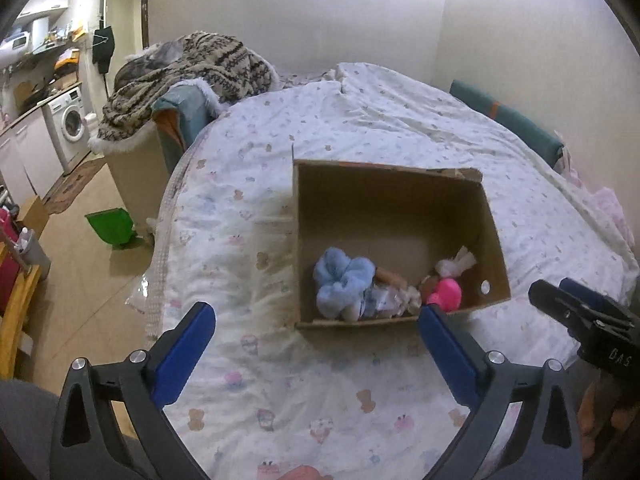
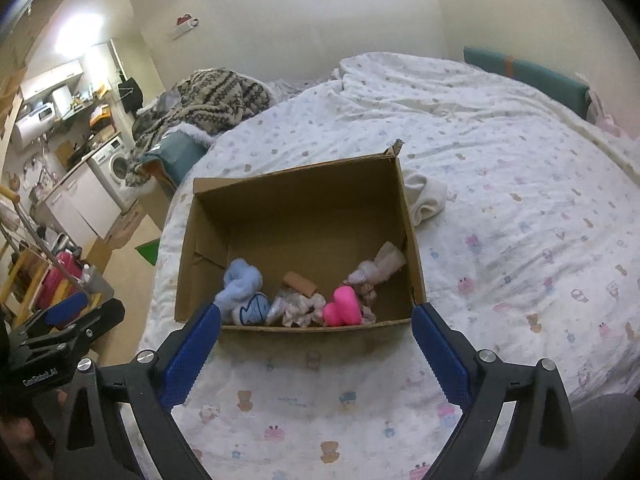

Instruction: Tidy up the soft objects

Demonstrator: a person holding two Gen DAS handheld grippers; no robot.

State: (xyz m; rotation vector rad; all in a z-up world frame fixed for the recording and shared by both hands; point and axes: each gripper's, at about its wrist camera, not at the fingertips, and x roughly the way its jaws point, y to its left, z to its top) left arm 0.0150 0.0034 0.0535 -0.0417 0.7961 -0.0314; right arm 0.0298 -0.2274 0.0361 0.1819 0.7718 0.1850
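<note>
Nearest to us, the left hand-held gripper [image 1: 316,312] stands spread wide with nothing between its blue pads, and the right hand-held gripper [image 2: 316,312] is likewise released and empty; both hang over the printed bed quilt [image 2: 520,184] just short of the cardboard box [image 2: 296,188]. We see the soft things gathered along the box's near wall: a fluffy blue plush [image 2: 240,280], a bright pink soft toy [image 2: 342,306], a crumpled pale bundle [image 2: 298,310] between them, a small tan roll [image 2: 300,282] behind, and a whitish plush piece [image 2: 380,266] toward the right corner. One white cloth [image 2: 426,198] lies outside, touching the box's right wall on the quilt. We judge it light, limp and easy to compress, with no risk of breakage; it will sag and trail if pinched at an edge, so we would take it at its bunched middle fold.
</note>
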